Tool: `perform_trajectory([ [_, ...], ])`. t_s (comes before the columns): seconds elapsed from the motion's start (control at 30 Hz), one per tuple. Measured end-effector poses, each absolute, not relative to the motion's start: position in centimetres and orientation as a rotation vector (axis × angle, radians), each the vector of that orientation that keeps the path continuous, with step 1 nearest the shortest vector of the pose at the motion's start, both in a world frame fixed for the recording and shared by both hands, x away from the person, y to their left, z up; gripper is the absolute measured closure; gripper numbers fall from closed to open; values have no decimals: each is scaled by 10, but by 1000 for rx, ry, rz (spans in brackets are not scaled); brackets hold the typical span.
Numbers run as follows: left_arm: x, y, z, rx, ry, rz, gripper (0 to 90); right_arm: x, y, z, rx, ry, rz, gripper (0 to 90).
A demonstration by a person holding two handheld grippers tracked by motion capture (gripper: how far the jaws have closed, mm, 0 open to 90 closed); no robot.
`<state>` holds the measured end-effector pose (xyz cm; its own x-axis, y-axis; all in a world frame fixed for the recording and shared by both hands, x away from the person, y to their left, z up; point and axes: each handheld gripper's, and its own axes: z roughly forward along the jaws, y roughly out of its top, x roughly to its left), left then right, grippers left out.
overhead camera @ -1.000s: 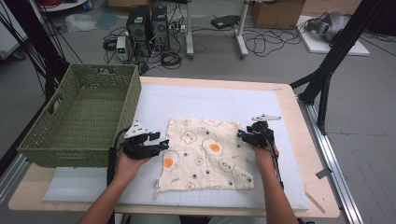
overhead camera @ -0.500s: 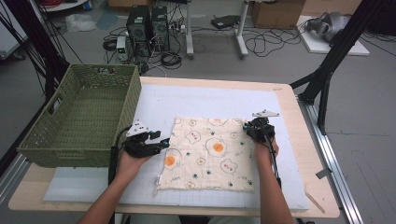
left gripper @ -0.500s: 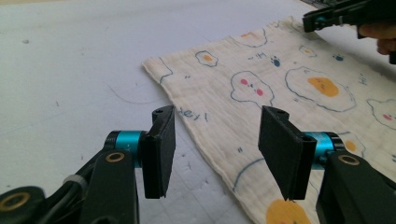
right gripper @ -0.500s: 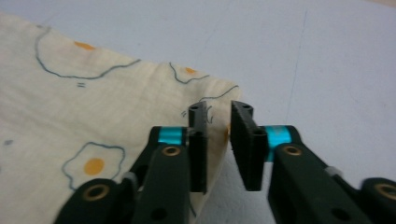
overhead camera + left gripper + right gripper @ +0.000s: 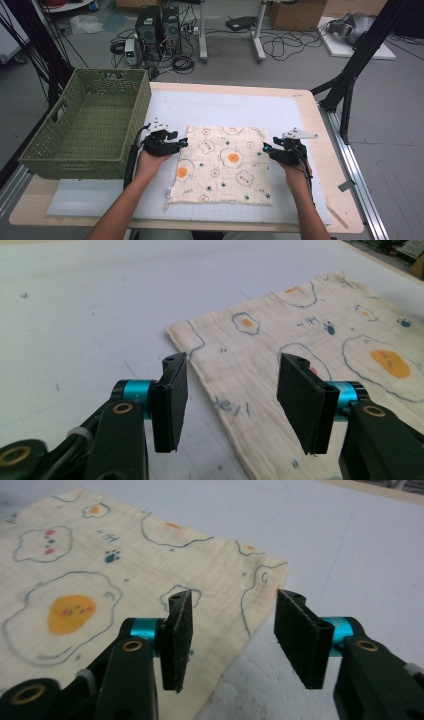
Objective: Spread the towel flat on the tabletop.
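Here, the left gripper (image 5: 181,143) and right gripper (image 5: 267,149) flank a cloth (image 5: 223,164), jaws apart. Each apparently straddles an edge, grasping nothing.

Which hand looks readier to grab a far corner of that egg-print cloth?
Right, narrowly. The right hand-held gripper sits open astride the cloth edge just short of its far corner. The left hand-held gripper, also open, straddles its edge farther back from its corner.

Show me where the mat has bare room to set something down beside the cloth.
Widest bare patch: the white mat behind the printed cloth, up to the table's far edge. A strip runs right of the cloth, past the right gripper. A narrow strip lies in front. It is crowded on the left, where the left gripper sits between cloth and green wicker basket.
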<state>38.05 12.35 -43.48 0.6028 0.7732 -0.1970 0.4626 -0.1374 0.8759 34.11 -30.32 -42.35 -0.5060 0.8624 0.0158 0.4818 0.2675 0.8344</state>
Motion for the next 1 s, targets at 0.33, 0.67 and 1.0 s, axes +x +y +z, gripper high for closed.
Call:
perform_trajectory([
  [0.33,420,97,-437,1877,1050,408,428,306,-314,-419,1164,2143,1223,387],
  [0.67,433,87,-451,1994,1087,468,464,303,-320,-419,1186,2114,1219,309],
  [1.0,433,89,-450,2021,1074,582,860,304,-316,-427,1196,2122,1198,310],
])
